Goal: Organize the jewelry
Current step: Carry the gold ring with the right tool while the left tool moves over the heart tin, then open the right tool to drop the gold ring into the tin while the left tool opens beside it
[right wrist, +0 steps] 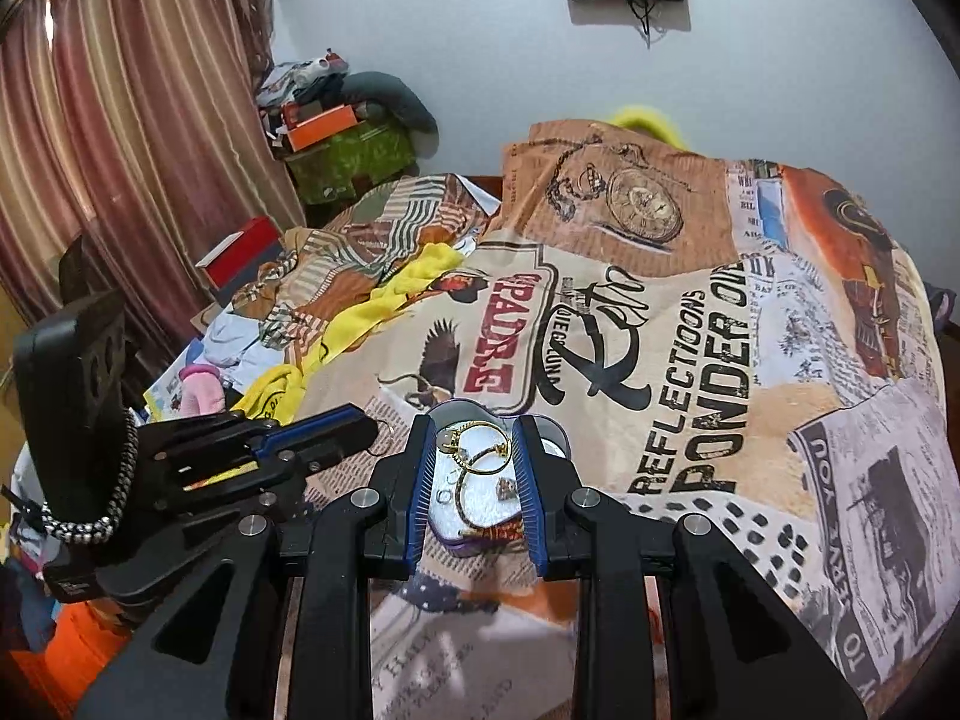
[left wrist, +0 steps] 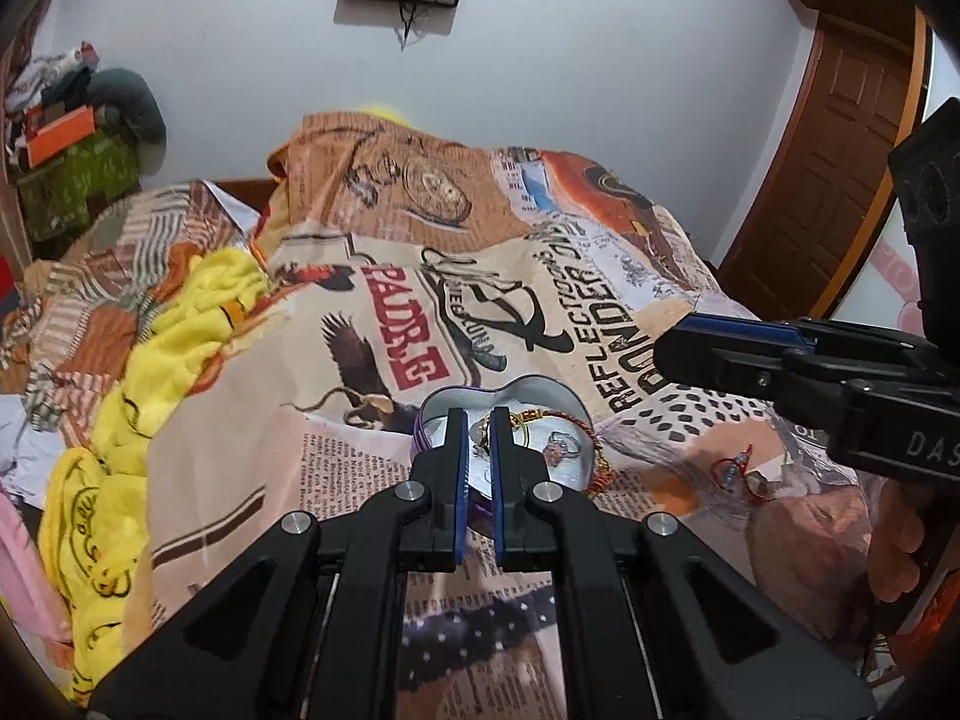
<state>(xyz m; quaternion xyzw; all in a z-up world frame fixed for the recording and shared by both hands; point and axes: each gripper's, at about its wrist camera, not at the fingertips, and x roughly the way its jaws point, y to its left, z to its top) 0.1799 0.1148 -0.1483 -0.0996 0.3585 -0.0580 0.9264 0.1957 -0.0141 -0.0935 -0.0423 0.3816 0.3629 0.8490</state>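
A heart-shaped tin point(left wrist: 540, 396) sits on a printed bedspread point(left wrist: 372, 324), holding gold bangles point(right wrist: 483, 450), small rings point(left wrist: 564, 443) and a red thread bracelet point(left wrist: 591, 438) draped over its rim. These pieces look light, thin and slippery; the bangles seem best pinched across the band. A loose red thread piece point(left wrist: 735, 471) lies right of the tin. The left gripper point(left wrist: 479, 420) hovers over the tin, fingers narrow, seemingly empty. The right gripper point(right wrist: 474, 438) hangs above it, fingers moderately apart.

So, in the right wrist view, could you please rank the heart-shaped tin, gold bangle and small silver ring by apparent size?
1. Purple heart-shaped metal tin
2. Gold wire bangle
3. Small silver ring

All sit together at similar distance, so the order is reliable.
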